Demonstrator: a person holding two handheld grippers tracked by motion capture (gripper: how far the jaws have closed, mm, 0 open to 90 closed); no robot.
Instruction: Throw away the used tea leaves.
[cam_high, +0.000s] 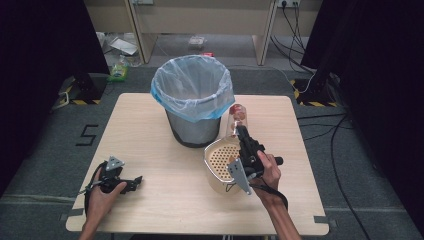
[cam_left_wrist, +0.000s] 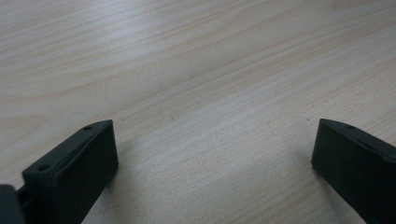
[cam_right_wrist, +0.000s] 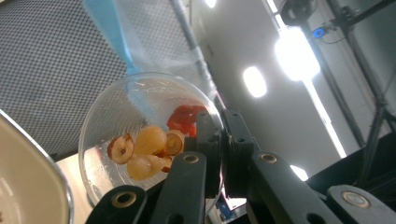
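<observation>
My right gripper (cam_high: 242, 132) is shut on the rim of a clear glass bowl (cam_high: 237, 117), which it holds tilted on edge just right of the bin (cam_high: 192, 95). In the right gripper view the jaws (cam_right_wrist: 222, 140) pinch the bowl's (cam_right_wrist: 135, 112) edge, and red and yellow fruit scraps (cam_right_wrist: 149, 144) cling inside it. The grey mesh bin (cam_right_wrist: 46, 70) with its blue bag rises close behind. My left gripper (cam_high: 133, 183) rests on the table near the front left, open, with bare wood between its jaws (cam_left_wrist: 212, 135).
A cream perforated basket (cam_high: 220, 156) lies on the table just left of my right hand, its rim (cam_right_wrist: 28, 177) close under the bowl. The bin stands at the table's (cam_high: 150, 150) back middle. Cables and boxes lie on the floor beyond.
</observation>
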